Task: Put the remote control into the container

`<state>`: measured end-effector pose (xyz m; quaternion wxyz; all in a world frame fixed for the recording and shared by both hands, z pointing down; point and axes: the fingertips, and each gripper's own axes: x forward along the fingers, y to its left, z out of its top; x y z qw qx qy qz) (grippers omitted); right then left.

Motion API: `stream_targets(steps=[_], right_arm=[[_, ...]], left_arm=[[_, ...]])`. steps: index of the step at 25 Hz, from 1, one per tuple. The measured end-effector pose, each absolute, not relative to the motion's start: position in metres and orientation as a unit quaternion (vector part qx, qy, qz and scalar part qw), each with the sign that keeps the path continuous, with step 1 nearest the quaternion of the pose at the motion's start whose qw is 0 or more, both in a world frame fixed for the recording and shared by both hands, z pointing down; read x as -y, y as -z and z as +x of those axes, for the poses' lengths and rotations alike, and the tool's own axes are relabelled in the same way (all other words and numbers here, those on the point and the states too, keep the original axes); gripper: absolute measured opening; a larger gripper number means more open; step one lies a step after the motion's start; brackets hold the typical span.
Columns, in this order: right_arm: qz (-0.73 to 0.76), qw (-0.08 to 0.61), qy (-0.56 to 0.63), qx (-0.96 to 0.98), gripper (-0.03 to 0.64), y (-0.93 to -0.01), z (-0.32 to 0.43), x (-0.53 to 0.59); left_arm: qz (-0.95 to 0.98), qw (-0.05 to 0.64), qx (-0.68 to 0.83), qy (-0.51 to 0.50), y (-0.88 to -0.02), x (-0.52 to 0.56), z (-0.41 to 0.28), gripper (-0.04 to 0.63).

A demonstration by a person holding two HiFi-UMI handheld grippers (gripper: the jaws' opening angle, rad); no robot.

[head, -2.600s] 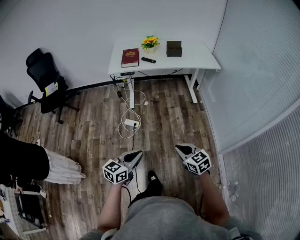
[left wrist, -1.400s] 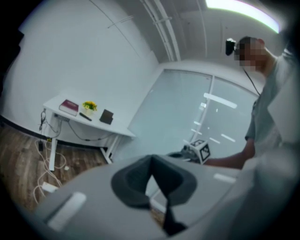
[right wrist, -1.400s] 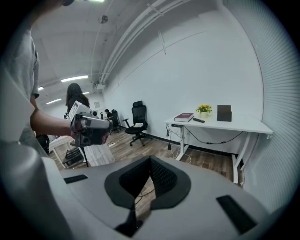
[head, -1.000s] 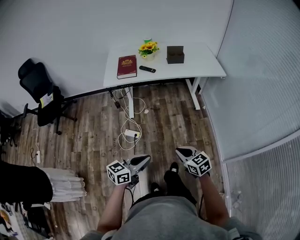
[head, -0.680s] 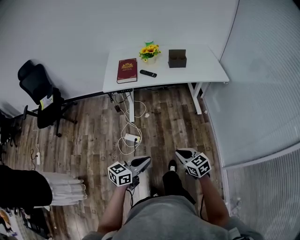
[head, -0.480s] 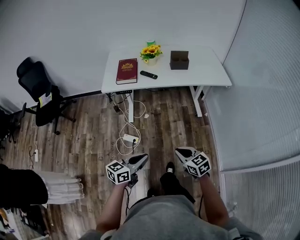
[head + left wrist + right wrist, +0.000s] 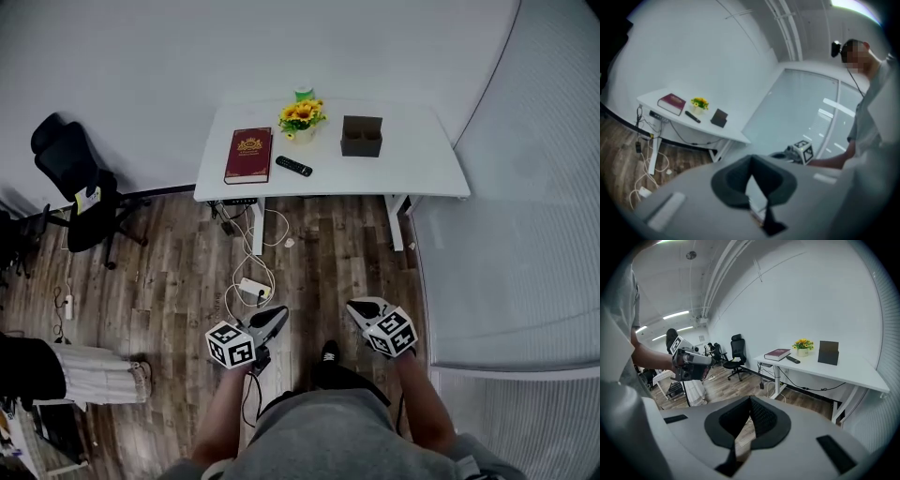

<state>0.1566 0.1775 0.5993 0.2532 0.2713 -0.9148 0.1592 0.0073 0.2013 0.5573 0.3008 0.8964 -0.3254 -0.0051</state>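
Head view: the remote control (image 7: pixel 293 166) lies on the far table (image 7: pixel 417 167) between book (image 7: pixel 248 155) and container (image 7: pixel 362 136), with left gripper (image 7: pixel 277 315) and right gripper (image 7: pixel 354 306) low and near, well apart from it. Left gripper view: jaws pressed together, nothing in them. Right gripper view: closed and empty too; that remote control looks slim, light, rigid, likely slick, so pinch across its narrow sides, mid-length.
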Motion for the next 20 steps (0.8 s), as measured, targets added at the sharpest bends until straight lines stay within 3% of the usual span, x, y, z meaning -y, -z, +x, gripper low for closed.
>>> stream_targets(steps=[9, 20], right_arm=[[0.256, 0.260, -0.160, 0.917, 0.017, -0.597, 0.197, -0.106], [0.240, 0.253, -0.154, 0.925, 0.017, -0.594, 0.196, -0.070]], left_arm=[[0.886, 0.299, 0.354, 0.007, -0.553, -0.144, 0.035, 0.002], [0.885, 0.290, 0.364, 0.001, -0.546, -0.107, 0.040, 0.002]])
